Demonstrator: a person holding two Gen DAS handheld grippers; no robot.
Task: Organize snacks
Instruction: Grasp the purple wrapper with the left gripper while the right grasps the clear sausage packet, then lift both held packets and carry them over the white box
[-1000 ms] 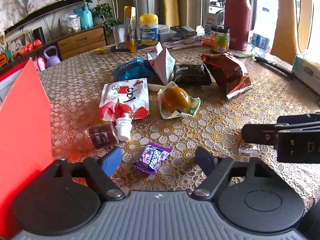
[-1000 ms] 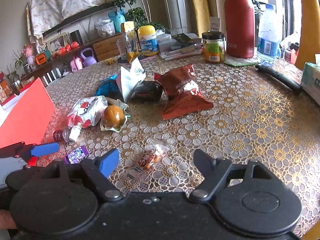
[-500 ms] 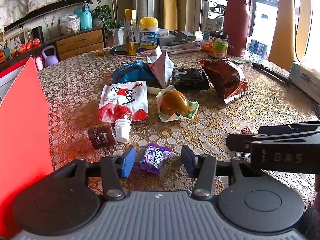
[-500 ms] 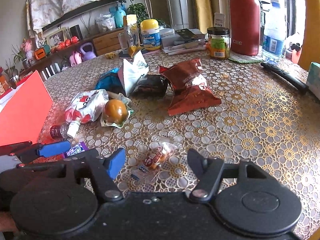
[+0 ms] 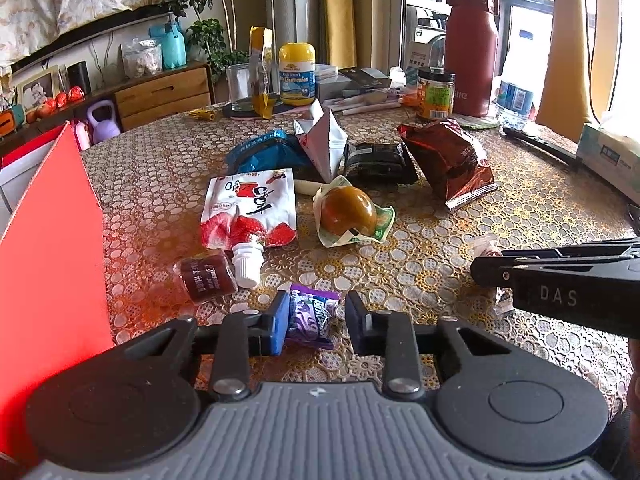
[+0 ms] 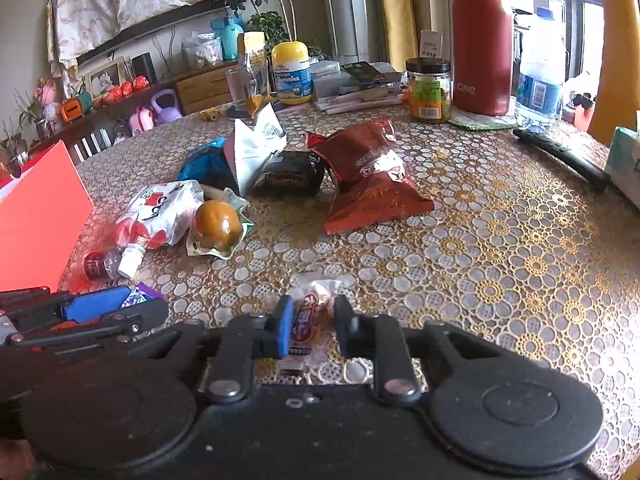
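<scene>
On the lace-patterned table, a purple candy wrapper lies between the fingers of my left gripper. Its jaws are closing: the blue pad touches the wrapper, while the dark one still stands a little off. My right gripper is shut on a small orange-red snack in clear wrap, and its closed black fingers also show in the left wrist view. Beyond lie a white strawberry pouch, a dark red jelly cup, a brown round snack on green-white wrap and a red-brown chip bag.
A red board or box wall stands close on the left. A blue bag, white folded packet and black packet lie mid-table. At the back stand a red flask, a jar and a gummies bottle; a tissue box sits right.
Both pairs of jaws have narrowed from wide apart: the left around the purple candy, the right down onto the clear-wrapped snack. Neither hand has shifted noticeably.
</scene>
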